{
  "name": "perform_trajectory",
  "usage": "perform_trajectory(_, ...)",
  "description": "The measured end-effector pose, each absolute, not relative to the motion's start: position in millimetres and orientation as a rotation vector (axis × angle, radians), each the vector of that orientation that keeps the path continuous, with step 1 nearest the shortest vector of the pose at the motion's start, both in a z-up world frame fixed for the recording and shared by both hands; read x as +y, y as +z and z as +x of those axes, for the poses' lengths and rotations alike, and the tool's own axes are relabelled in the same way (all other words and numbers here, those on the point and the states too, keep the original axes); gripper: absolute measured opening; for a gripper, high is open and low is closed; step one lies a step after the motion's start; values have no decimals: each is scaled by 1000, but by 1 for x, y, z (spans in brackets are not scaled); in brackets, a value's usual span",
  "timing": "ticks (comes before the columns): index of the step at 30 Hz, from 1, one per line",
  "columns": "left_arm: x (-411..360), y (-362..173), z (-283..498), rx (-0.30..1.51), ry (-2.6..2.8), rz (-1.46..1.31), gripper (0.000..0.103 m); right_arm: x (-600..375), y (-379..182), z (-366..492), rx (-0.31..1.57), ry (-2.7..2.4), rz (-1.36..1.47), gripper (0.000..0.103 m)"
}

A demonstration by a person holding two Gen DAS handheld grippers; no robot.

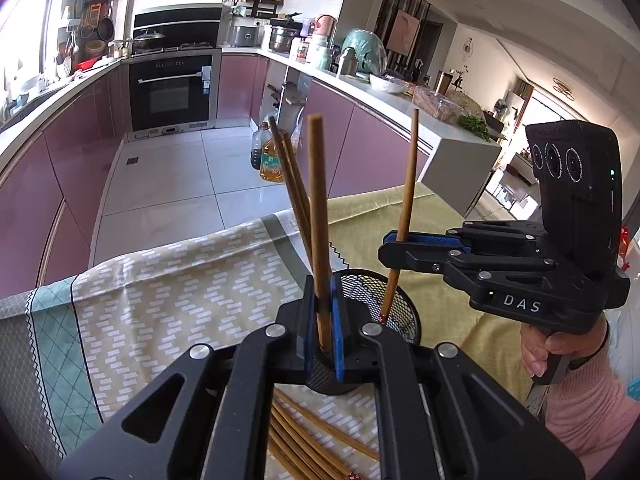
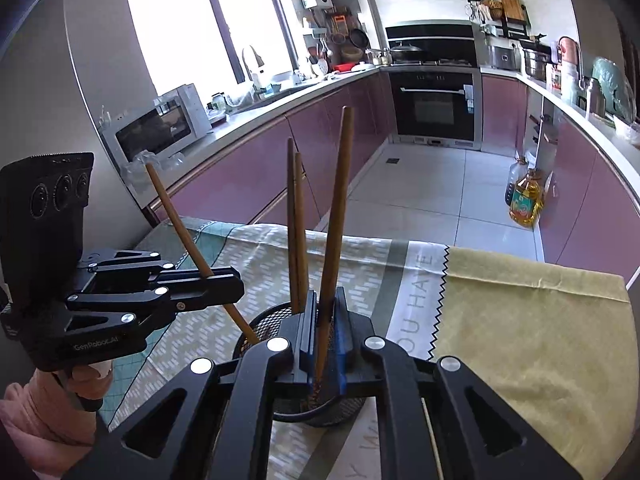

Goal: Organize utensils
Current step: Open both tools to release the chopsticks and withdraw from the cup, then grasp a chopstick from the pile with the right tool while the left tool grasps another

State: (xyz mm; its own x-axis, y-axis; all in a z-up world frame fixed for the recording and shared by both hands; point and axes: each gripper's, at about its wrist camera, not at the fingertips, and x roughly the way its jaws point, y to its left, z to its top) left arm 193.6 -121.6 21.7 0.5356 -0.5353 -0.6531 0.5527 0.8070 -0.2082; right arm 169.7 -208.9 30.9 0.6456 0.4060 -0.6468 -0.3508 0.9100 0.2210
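Where the left gripper (image 1: 324,320) fills the bottom centre of its own view, its blue-padded jaws are clamped on a brown chopstick (image 1: 318,216) that rises nearly upright, its lower end dipping toward the black mesh holder (image 1: 384,300) just behind the fingers. At the right of that view the right gripper (image 1: 394,242), held by a hand (image 1: 560,350) in a pink sleeve (image 1: 592,404), pinches a second chopstick (image 1: 408,196) whose tip reaches down inside the holder's rim. Two more chopsticks (image 1: 290,176) already stand in the holder, leaning toward the upper left. A loose bundle of chopsticks (image 1: 304,440) lies on the cloth at the bottom of the frame, beneath the left gripper.

Under everything is a table covered by a patterned cloth (image 1: 180,292) with pale dashes and a teal diamond border, meeting a plain yellow-green cloth (image 2: 532,320) along a zigzag edge at the right of the right wrist view.

Beyond the table is a kitchen with mauve cabinets (image 2: 256,184), a white tiled floor (image 1: 168,184), a built-in black oven (image 1: 170,92) at the upper centre, a bottle of cooking oil (image 1: 272,160) on the floor, a microwave (image 2: 160,124) by a bright window (image 2: 200,20), and crowded countertops.
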Motion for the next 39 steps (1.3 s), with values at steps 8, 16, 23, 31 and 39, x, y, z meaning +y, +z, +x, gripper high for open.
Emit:
perform_trajectory(8,-125,13,204,776,-624,0,26,-213,31,173,734,400,112,24)
perform_trajectory(16,-97,15,177,691,-563,-12,39,-213,53,126,603,419,76,36)
perform_trajectory(23,-66,0,135,657,-489,30,52,-193,44,79,592,552,14,47)
perform_trajectory(31,-48,-55,110,790,-432,69,55,-161,-27,74,803,577,13,47)
perform_trajectory(39,-50,-92,93,872,-415,107,55,-153,-67,75,906,532,41,46)
